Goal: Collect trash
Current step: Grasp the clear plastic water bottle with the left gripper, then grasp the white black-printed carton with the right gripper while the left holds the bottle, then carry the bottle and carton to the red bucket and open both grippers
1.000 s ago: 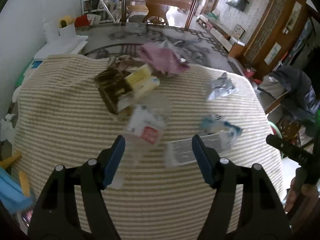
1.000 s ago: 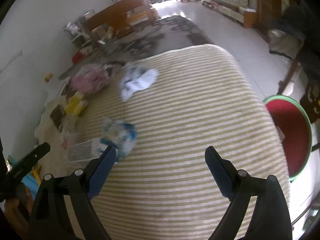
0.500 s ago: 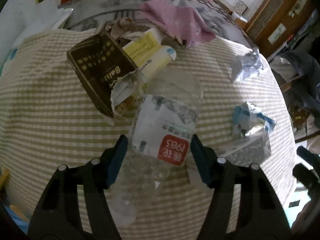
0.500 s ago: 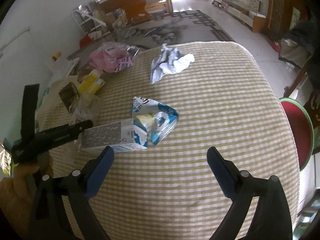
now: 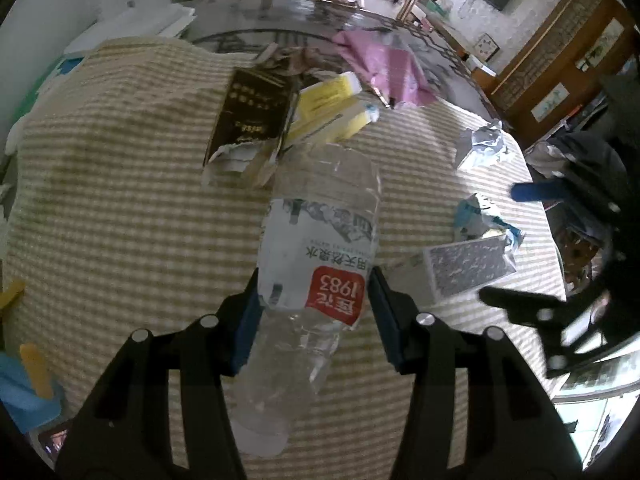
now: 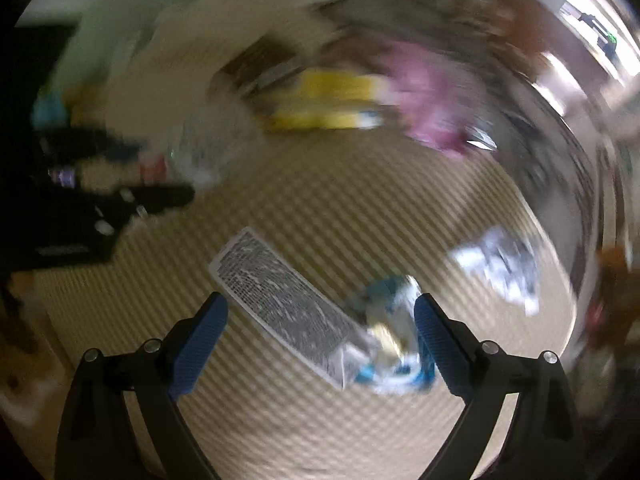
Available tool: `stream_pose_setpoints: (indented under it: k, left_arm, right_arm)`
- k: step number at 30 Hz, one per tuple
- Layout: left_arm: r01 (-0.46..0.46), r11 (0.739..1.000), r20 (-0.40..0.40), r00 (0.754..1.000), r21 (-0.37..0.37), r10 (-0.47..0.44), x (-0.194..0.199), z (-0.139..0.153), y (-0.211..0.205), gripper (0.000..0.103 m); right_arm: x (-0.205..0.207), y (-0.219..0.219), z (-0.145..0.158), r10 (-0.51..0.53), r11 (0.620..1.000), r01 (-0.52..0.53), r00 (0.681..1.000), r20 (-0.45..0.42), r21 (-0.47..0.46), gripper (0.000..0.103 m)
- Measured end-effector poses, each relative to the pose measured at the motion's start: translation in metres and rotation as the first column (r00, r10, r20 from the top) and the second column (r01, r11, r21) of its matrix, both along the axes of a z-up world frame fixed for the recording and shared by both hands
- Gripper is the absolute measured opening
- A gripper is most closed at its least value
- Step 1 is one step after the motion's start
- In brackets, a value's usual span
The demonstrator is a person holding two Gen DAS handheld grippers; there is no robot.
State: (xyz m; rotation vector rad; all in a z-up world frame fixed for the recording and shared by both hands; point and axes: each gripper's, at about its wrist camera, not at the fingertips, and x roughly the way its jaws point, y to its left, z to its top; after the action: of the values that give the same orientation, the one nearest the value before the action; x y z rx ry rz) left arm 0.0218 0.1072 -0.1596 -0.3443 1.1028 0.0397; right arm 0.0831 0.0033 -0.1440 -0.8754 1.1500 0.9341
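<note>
Stock on my table [image 5: 120, 208], which wears a striped cloth. My left tongs [image 5: 314, 312] are closing around a clear plastic bottle [image 5: 316, 256]; it lies on the cloth between the blue pads, which sit at its sides by the red patch on the label. The left view alone gives sharp detail: a torn dark box [image 5: 252, 116], yellow packets [image 5: 332, 112] just beyond the bottle, a pink bag [image 5: 384, 64] near the far edge, a crumpled silver wrapper [image 5: 484, 148] off to the right. The right view is badly smeared, but it alone shows my right tongs [image 6: 320, 332] from behind, spread wide with nothing gripped, over a grey patterned carton [image 6: 280, 304] and a blue-and-white wrapper [image 6: 392, 340] touching the carton's end. The left view shows these two items well to the right of the bottle.
</note>
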Motion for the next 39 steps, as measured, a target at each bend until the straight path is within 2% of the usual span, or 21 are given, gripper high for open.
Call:
stream_pose_setpoints:
  k: [4,5,7,8,9,10,12,15,18,20,21,24,26,29,33,37,39]
  left_arm:
    - [-0.018,1.000,-0.011,1.000,-0.008,0.018,-0.006,-0.002,0.004,0.049]
    - [-0.017,1.000,-0.011,1.000,-0.009,0.017,-0.006,-0.002,0.005,0.049]
    - [-0.015,1.000,-0.012,1.000,-0.010,0.015,-0.008,-0.002,0.005,0.050]
    - [-0.014,1.000,-0.013,1.000,-0.010,0.013,-0.009,-0.002,0.006,0.050]
    - [-0.012,1.000,-0.015,1.000,-0.010,0.012,-0.009,-0.003,0.007,0.050]
    - [-0.009,1.000,-0.020,1.000,-0.008,0.009,-0.009,-0.004,0.007,0.050]
    - [-0.005,1.000,-0.026,1.000,-0.004,0.005,-0.009,-0.007,0.004,0.050]
    - [0.006,1.000,-0.037,0.999,0.003,-0.006,-0.007,-0.010,0.001,0.050]
    - [0.014,1.000,-0.042,0.999,0.014,-0.013,-0.005,-0.013,-0.002,0.050]
    - [0.018,1.000,-0.035,0.999,0.019,-0.017,-0.005,-0.011,-0.004,0.050]
    - [0.019,1.000,-0.029,0.999,0.024,-0.018,-0.004,-0.009,-0.005,0.050]
    - [0.020,0.999,0.007,1.000,0.040,-0.020,-0.001,0.001,-0.009,0.050]
    - [0.023,0.999,0.035,0.999,0.047,-0.024,0.001,0.010,-0.014,0.050]
    - [0.039,0.998,0.074,0.996,0.051,-0.043,0.005,0.024,-0.024,0.050]
    - [0.063,0.996,0.126,0.990,0.057,-0.070,0.010,0.043,-0.039,0.050]
    - [0.093,0.994,0.170,0.980,0.058,-0.102,0.015,0.061,-0.053,0.049]
    - [0.107,0.993,0.187,0.975,0.057,-0.116,0.018,0.068,-0.062,0.050]
  right_arm:
    - [-0.009,0.022,-0.028,0.158,0.977,-0.160,0.987,-0.019,-0.139,0.089]
    - [-0.011,0.024,-0.035,0.182,0.968,-0.185,0.983,-0.032,-0.170,0.086]
    - [-0.012,0.024,-0.046,0.206,0.953,-0.214,0.977,-0.059,-0.214,0.071]
    - [-0.013,0.023,-0.050,0.208,0.949,-0.219,0.975,-0.071,-0.227,0.057]
    - [-0.013,0.022,-0.052,0.205,0.948,-0.220,0.975,-0.086,-0.232,0.049]
    - [-0.014,0.020,-0.052,0.198,0.950,-0.215,0.975,-0.098,-0.224,0.046]
    - [-0.012,0.015,-0.050,0.162,0.963,-0.182,0.980,-0.114,-0.198,0.044]
    - [-0.005,0.005,-0.043,0.037,0.992,-0.058,0.984,-0.173,-0.116,0.043]
    - [0.007,-0.016,-0.033,-0.134,0.990,0.142,0.956,-0.261,0.014,0.043]
    - [0.014,-0.037,-0.025,-0.255,0.940,0.316,0.901,-0.351,0.127,0.043]
    - [0.016,-0.053,-0.020,-0.321,0.884,0.425,0.855,-0.408,0.195,0.043]
    - [0.010,-0.086,-0.006,-0.412,0.750,0.577,0.790,-0.454,0.323,0.043]
    - [0.001,-0.104,0.005,-0.454,0.676,0.621,0.775,-0.440,0.396,0.043]
    - [-0.013,-0.126,0.017,-0.517,0.558,0.681,0.733,-0.443,0.475,0.043]
    - [-0.024,-0.151,0.037,-0.612,0.411,0.737,0.659,-0.438,0.536,0.044]
    - [-0.016,-0.161,0.045,-0.667,0.386,0.737,0.638,-0.384,0.555,0.044]
    - [-0.014,-0.165,0.045,-0.683,0.355,0.745,0.619,-0.387,0.565,0.044]
